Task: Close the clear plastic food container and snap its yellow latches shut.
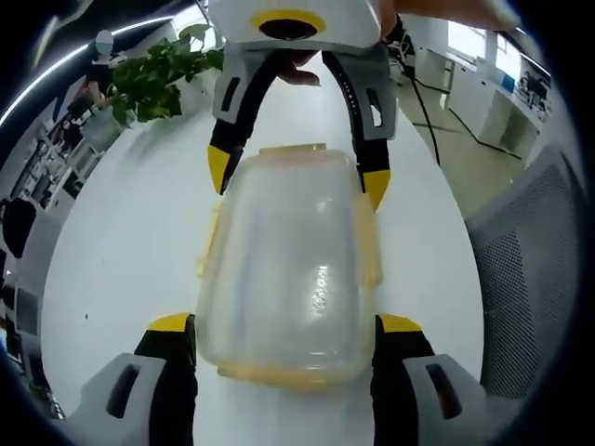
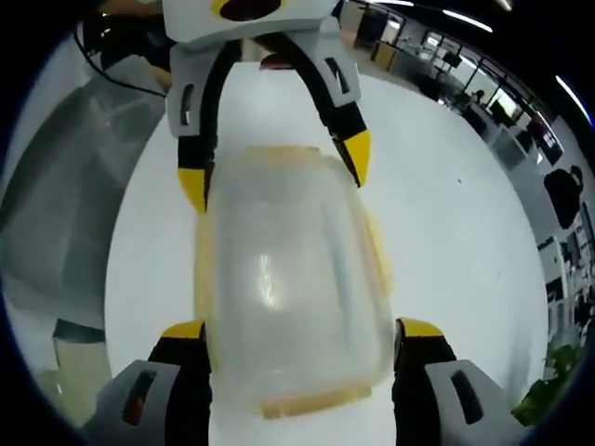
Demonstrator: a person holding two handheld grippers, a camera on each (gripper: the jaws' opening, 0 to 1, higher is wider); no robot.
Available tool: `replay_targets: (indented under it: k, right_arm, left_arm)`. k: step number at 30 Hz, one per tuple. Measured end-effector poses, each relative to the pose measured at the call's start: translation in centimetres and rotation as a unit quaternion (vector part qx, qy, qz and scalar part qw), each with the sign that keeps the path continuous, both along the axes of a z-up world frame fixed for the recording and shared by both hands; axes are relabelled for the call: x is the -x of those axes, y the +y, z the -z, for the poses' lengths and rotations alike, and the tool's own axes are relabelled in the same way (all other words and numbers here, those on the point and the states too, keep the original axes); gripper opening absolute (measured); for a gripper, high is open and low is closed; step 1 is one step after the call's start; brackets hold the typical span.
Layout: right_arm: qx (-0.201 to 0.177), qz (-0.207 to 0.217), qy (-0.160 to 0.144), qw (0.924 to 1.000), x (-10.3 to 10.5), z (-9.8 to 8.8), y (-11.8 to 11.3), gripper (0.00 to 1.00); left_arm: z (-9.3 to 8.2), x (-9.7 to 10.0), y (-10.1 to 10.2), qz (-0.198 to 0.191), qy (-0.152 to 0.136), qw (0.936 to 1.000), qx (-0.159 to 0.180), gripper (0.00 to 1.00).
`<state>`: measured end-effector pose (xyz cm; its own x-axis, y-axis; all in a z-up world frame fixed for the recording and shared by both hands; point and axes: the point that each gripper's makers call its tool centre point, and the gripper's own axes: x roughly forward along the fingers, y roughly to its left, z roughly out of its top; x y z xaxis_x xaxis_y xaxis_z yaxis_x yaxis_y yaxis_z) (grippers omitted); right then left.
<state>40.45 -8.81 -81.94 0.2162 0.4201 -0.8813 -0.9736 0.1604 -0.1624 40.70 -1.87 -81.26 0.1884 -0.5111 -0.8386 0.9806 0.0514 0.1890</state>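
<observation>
Two tools, left (image 1: pixel 286 327) and right (image 2: pixel 302 330), straddle the lidded container (image 1: pixel 288 269) wide open on the white table (image 1: pixel 121 251), plant (image 1: pixel 153 74) beyond.

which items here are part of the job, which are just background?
Job:
- clear plastic container, lid on
- its yellow latches
- left tongs, straddling one end
- right tongs, straddling the other end

Background:
- white table
- potted plant
- grey mesh chair
</observation>
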Motion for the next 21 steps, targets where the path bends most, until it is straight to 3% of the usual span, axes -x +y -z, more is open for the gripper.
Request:
replay_targets:
  k: [21]
  right_arm:
    - [0.059, -0.004, 0.002, 0.9982, 0.12, 0.61, 0.45, 0.82]
  left_arm:
    - [-0.05, 0.19, 0.49, 0.0, -0.001, 0.9998, 0.021, 0.77]
